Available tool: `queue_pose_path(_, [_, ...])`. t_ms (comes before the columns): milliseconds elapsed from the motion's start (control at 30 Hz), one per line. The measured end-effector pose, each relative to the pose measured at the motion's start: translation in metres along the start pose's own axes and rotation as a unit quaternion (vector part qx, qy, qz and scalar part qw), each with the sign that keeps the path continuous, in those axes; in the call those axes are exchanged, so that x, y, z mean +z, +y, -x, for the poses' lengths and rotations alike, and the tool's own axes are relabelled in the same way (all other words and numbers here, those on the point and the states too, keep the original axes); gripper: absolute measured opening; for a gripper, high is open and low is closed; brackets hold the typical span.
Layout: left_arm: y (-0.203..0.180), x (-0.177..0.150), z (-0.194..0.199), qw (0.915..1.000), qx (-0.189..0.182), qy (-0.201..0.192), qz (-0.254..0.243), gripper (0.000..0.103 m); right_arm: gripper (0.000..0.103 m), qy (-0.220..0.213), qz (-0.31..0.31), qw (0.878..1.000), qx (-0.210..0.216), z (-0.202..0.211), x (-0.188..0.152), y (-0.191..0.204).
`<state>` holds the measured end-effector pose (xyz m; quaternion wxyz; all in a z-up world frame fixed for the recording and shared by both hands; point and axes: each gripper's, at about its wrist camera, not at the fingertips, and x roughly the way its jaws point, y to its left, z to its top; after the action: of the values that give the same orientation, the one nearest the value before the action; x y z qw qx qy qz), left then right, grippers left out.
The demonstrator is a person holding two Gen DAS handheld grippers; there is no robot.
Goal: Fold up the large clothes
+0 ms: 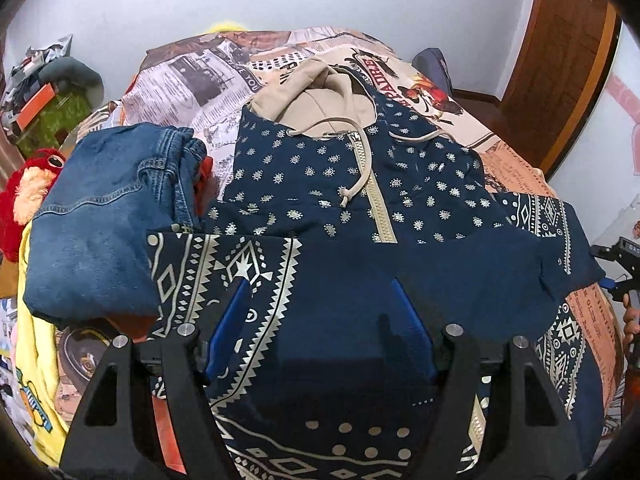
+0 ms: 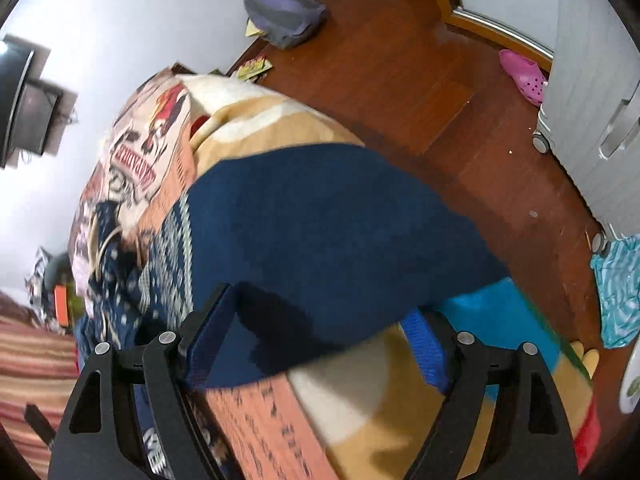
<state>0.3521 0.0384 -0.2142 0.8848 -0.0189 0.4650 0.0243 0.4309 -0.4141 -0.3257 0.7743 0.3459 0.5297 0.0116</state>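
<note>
A navy hoodie (image 1: 360, 200) with white bandana print, a beige hood and a beige zip lies front up on the bed. Its left sleeve (image 1: 224, 264) is folded across the body. My left gripper (image 1: 320, 292) is open just above the hoodie's lower front, with blue pads wide apart. My right gripper (image 2: 320, 316) is open at the bed's right edge, and the hoodie's right sleeve (image 2: 320, 216) lies between its fingers. The right gripper also shows in the left wrist view (image 1: 616, 276) at the far right.
Folded blue jeans (image 1: 104, 216) lie on the bed left of the hoodie, with a red plush toy (image 1: 24, 196) and yellow cloth (image 1: 36, 360) beyond. The printed bedspread (image 1: 208, 80) covers the bed. A wooden floor (image 2: 440, 92), pink shoe (image 2: 524, 76) and grey wardrobe (image 2: 592, 100) are to the right.
</note>
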Motion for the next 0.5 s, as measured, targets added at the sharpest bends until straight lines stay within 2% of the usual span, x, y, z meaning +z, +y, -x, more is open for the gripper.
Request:
queue_pose_path(100, [-0.003, 0.001, -0.003, 1.0000, 0.001, 0.000, -0.004, 0.071, 0.076, -0.019, 0.004, 1.000, -0.021, -0.005, 0.006, 0.007])
queue_pose_path(167, [-0.005, 0.001, -0.004, 1.0000, 0.003, 0.000, -0.009, 0.071, 0.066, -0.032, 0.012, 0.999, -0.038, -0.007, 0.008, 0.011])
queue_pose_path(200, [-0.006, 0.001, -0.004, 0.9999, 0.003, 0.001, -0.011, 0.071, 0.057, -0.038, 0.015, 0.998, -0.043, -0.007, 0.010, 0.012])
queue_pose_path(233, [-0.006, 0.001, -0.004, 0.9999, 0.004, 0.002, -0.012, 0.071, 0.043, -0.044, 0.016, 0.998, -0.047, -0.006, 0.012, 0.014])
queue_pose_path(267, [-0.007, 0.001, -0.004, 0.9999, 0.004, 0.002, -0.013, 0.071, 0.036, -0.049, 0.017, 0.997, -0.053, -0.004, 0.014, 0.016])
queue_pose_path(333, [-0.007, 0.001, -0.002, 0.9999, 0.003, -0.001, -0.014, 0.071, 0.011, -0.059, 0.026, 0.996, -0.066, 0.002, 0.018, 0.022])
queue_pose_path(400, [-0.006, 0.001, 0.001, 0.9999, 0.005, -0.005, -0.014, 0.071, 0.009, -0.082, 0.047, 0.992, -0.085, 0.013, 0.022, 0.032])
queue_pose_path(500, [-0.003, 0.001, 0.006, 0.9999, 0.004, -0.009, -0.011, 0.071, 0.007, -0.124, 0.075, 0.986, -0.076, 0.038, 0.024, 0.049])
